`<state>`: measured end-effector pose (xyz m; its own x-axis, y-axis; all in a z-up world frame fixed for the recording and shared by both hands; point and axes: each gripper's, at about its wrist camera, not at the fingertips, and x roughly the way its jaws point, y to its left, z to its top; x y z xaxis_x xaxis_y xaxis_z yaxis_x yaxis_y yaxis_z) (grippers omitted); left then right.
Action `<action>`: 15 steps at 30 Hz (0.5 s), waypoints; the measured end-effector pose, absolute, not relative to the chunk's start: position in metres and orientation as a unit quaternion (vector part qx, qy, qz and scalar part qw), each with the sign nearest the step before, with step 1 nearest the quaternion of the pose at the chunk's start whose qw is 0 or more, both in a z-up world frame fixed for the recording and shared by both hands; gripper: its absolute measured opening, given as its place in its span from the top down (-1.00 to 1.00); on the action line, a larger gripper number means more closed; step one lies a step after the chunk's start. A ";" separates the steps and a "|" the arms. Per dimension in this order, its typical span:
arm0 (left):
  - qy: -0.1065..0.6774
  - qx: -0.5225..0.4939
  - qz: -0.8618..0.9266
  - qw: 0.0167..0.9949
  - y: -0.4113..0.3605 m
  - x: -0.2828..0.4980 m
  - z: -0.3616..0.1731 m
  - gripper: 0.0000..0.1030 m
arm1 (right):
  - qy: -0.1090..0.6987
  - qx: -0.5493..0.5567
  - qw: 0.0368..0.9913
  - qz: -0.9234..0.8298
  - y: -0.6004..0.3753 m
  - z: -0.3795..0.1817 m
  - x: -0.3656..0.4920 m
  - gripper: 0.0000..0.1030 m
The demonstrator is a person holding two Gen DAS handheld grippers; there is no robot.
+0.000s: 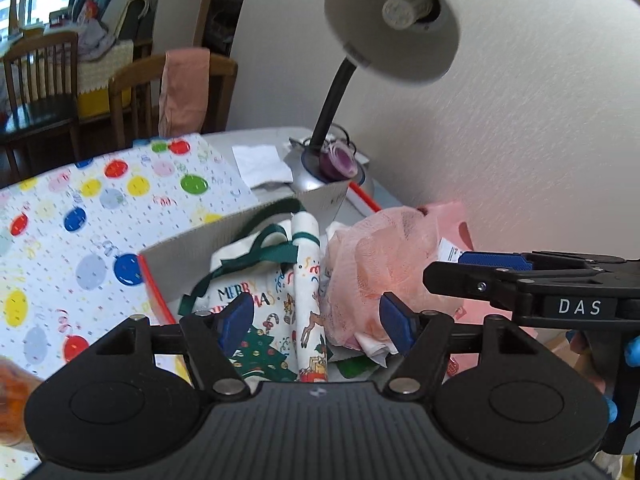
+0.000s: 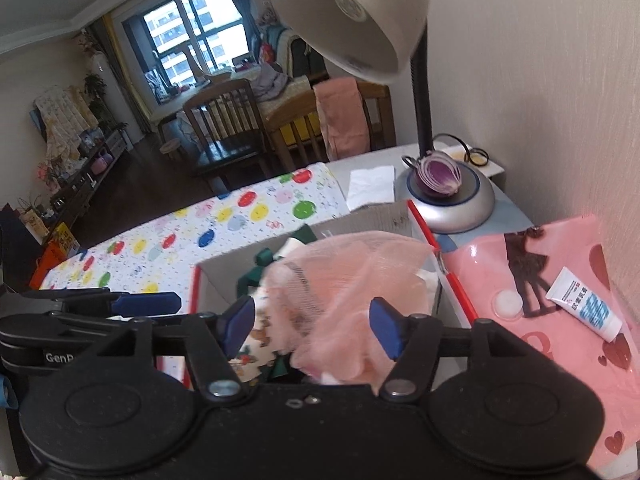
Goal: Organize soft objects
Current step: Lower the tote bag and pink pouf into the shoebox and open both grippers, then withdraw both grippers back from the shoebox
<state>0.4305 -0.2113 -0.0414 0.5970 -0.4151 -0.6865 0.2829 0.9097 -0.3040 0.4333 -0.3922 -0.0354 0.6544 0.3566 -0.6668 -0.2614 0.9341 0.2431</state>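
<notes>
Soft pink mesh pouf (image 2: 344,280) and printed cloth bag (image 1: 256,304) lie in a matt cardboard box (image 1: 224,236).

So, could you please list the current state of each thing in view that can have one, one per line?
Left gripper: open, holding nothing.
Right gripper: open, holding nothing.
Grey cardboard box with red edges: open, filled with soft items.
Pink mesh bath sponge: lying in the box, released.
White Christmas-print cloth bag with green handles: lying crumpled in the box.
White desk lamp: off.
Halved purple onion: cut face showing, on the lamp base.
White cream tube: capped, lying flat.
</notes>
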 end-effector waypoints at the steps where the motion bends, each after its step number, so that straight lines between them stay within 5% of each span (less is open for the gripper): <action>1: 0.399 -0.082 -0.196 0.892 -0.208 0.426 -0.038 -0.34 | 0.375 0.062 0.908 0.173 -0.390 -0.032 0.429 -0.26; 15: 0.334 -0.067 -0.201 0.918 -0.151 0.342 0.008 -0.43 | 0.304 0.063 0.931 0.192 -0.344 0.004 0.349 -0.57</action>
<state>0.3424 -0.1511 0.0082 0.6959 -0.4130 -0.5875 0.3238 0.9107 -0.2566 0.3491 -0.3442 0.0043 0.7413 0.3952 -0.5425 -0.3185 0.9186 0.2340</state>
